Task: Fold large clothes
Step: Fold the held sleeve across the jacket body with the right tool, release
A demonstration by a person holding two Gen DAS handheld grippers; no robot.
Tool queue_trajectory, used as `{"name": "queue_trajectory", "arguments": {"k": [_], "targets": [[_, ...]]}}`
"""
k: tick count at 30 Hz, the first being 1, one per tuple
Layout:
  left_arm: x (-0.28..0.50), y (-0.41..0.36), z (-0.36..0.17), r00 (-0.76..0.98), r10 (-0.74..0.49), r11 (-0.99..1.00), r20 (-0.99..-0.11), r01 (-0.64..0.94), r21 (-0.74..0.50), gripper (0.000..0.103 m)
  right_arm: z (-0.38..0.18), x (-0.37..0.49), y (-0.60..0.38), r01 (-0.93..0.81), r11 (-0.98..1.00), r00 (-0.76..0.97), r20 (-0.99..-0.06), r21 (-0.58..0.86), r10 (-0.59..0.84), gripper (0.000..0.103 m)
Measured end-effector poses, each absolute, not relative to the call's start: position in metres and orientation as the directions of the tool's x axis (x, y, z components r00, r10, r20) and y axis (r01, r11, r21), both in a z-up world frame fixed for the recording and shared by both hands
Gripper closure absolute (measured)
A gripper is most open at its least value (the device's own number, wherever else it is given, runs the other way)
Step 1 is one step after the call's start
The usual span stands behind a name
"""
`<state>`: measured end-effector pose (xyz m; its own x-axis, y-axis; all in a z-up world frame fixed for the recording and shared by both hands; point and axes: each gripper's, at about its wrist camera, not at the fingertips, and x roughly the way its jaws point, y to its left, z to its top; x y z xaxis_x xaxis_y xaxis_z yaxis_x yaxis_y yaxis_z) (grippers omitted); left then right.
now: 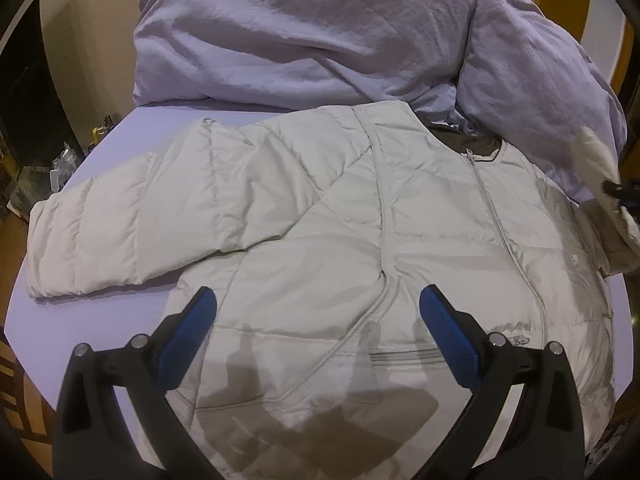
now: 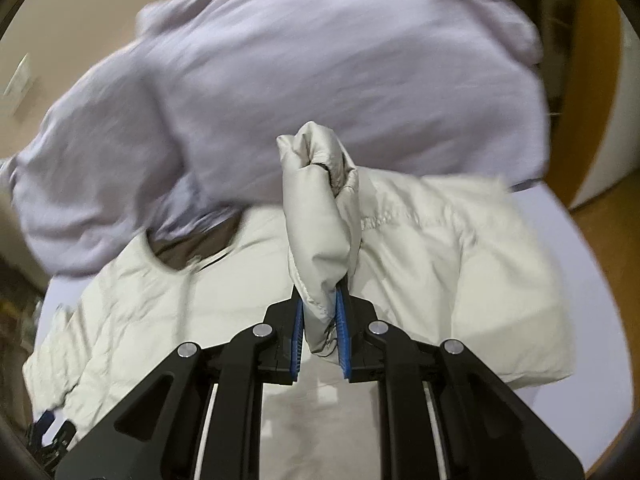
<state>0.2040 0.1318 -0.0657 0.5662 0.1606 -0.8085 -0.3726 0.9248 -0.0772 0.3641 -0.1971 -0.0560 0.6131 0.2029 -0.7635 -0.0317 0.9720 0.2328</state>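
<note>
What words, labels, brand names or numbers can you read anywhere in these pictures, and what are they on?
None can be read.
A small embroidered mark on the white puffer jacket, near the hem: too small and blurred to read.
The black lining at the jacket's collar: no legible label.
The lilac duvet, the left gripper and the right gripper: no text.

Motion blur smears the lavender duvet (image 2: pixel 280 80) and the far sleeve (image 1: pixel 600 160), the jacket's (image 1: pixel 360 220) hem runs off the bottom edge, and clutter (image 1: pixel 60 164) beside the bed is indistinct.
</note>
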Motion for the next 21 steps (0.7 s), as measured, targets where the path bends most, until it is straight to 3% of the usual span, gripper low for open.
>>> {"name": "queue_trajectory", "arguments": {"k": [8,17,20,21], "targets": [[0.202,0.142,-0.064,0.571,0.163,0.92,-0.805,-0.382,-0.085,0.002,-0.066,0.345,-0.095,-0.205,0.914,0.498,-0.766,0.351,0.406,0.088],[0.201,0.153,-0.064,0.57,0.17,0.912,-0.804,-0.399,-0.091,0.002,-0.112,0.344,-0.051,-0.242,0.921,0.351,-0.857,0.306,0.376,0.086],[0.203,0.155,-0.065,0.567,0.17,0.913,-0.806,-0.399,-0.089,0.002,-0.11,0.341,-0.055,-0.257,0.911,0.327,-0.858,0.322,0.395,0.073],[0.204,0.155,-0.066,0.565,0.17,0.913,-0.807,-0.399,-0.087,0.002,-0.104,0.342,-0.059,-0.258,0.905,0.334,-0.848,0.338,0.411,0.064]]}}
